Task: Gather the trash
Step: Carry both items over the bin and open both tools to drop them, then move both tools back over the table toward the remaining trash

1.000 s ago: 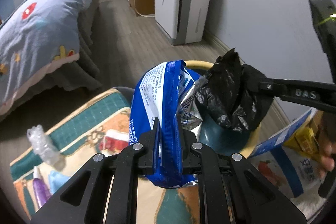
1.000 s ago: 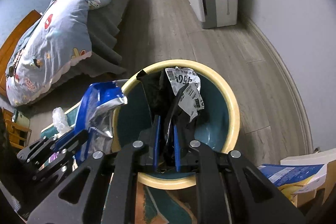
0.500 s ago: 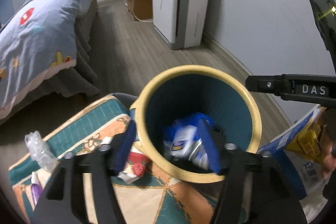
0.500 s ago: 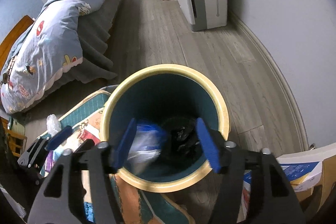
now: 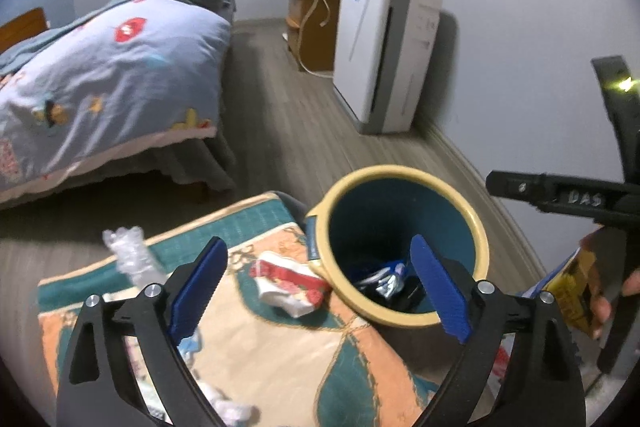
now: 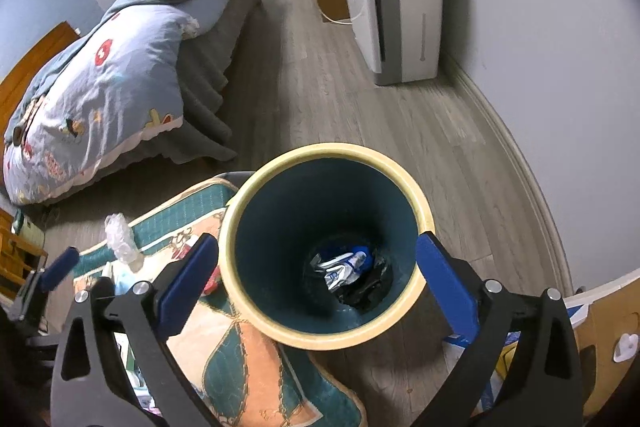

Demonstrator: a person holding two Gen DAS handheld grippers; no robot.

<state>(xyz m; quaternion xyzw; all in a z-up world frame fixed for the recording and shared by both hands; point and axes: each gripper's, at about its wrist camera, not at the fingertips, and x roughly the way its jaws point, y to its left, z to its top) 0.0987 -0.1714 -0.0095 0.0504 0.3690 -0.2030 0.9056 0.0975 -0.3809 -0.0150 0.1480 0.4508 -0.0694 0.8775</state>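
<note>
Wrappers (image 6: pixel 346 269) in bin (image 6: pixel 256 195) beside rug (image 6: pixel 256 359)

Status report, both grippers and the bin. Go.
Left gripper open, empty. Right gripper open, empty, over the bin. Blue wrapper and black bag at bin bottom. Red-white wrapper and clear plastic on rug. Nothing blocking.

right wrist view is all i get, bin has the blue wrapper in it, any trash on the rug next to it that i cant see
Observer: Yes. The left wrist view shows a crumpled red-and-white wrapper on the rug, close beside the bin.
Operator: left tool got it
Observer: No. The left tool is open and holds nothing; the wrapper shows between its fingers.
Operator: anything nearer
Observer: A white crumpled scrap lies on the rug at the bottom of that view, too blurred to identify.
</note>
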